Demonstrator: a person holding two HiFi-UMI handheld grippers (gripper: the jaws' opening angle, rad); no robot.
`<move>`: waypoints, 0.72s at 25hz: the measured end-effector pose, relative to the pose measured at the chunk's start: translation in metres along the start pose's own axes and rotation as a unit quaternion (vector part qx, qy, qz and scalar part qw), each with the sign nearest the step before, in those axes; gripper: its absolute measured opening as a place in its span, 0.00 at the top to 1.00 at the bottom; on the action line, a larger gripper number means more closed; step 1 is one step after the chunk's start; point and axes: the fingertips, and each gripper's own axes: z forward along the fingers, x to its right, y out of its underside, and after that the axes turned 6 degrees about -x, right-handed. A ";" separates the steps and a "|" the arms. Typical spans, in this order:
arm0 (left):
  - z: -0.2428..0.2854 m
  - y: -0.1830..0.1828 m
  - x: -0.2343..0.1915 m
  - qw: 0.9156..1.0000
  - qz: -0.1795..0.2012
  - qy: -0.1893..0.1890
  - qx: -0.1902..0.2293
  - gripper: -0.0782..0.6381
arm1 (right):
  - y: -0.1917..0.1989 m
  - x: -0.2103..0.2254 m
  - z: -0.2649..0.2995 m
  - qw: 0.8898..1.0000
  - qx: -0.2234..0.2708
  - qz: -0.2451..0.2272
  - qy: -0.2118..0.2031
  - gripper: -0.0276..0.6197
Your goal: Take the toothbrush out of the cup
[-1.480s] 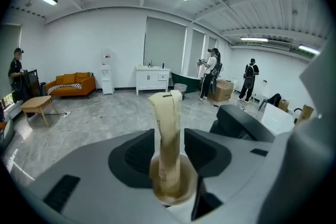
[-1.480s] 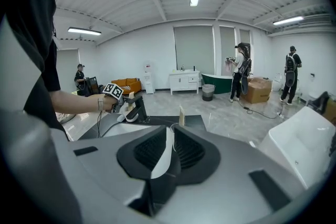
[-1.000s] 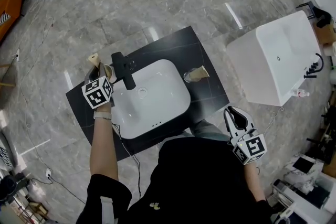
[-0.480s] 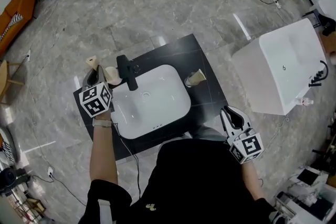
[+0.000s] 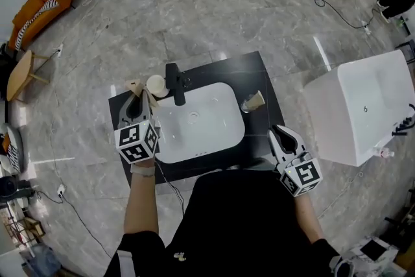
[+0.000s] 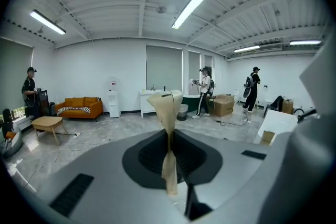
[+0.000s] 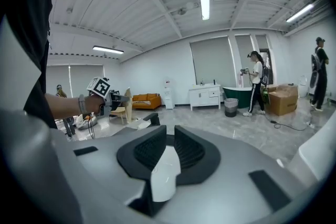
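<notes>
One gripper (image 5: pixel 136 99) aloft, toothbrush (image 5: pixel 135 85) upright

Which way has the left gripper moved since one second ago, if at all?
Yes. The left gripper, shut on the toothbrush, has drawn back from the cup beside the faucet, toward the person.

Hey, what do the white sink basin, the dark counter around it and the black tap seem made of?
White rectangular sink basin: smooth and glossy, likely glazed ceramic. Dark counter: flat slab with a faint sheen, perhaps polished stone or laminate. Black tap: dull, unreflective, probably coated metal, though plastic is possible.
</notes>
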 end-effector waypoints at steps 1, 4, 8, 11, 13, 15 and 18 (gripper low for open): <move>-0.009 0.004 0.002 1.000 -0.005 -0.004 -0.002 0.83 | -0.002 -0.002 0.004 1.000 0.002 0.000 -0.011 0.86; -0.032 0.020 0.008 0.999 -0.025 -0.017 -0.009 0.83 | -0.009 -0.009 0.015 0.999 0.003 -0.001 -0.040 0.86; -0.056 0.050 0.014 0.998 -0.055 -0.029 -0.025 0.83 | -0.012 -0.018 0.030 0.998 0.001 -0.009 -0.069 0.86; -0.066 0.074 0.024 0.997 -0.064 -0.029 -0.039 0.83 | -0.013 -0.027 0.042 0.995 -0.005 -0.016 -0.096 0.86; -0.073 0.087 0.033 0.996 -0.065 -0.030 -0.047 0.83 | -0.013 -0.035 0.049 0.993 -0.006 -0.020 -0.114 0.86; -0.081 0.099 0.042 0.995 -0.073 -0.030 -0.053 0.83 | -0.014 -0.043 0.054 0.991 -0.009 -0.026 -0.131 0.86; -0.088 0.114 0.054 0.994 -0.079 -0.024 -0.066 0.83 | -0.014 -0.052 0.059 0.988 -0.013 -0.033 -0.149 0.86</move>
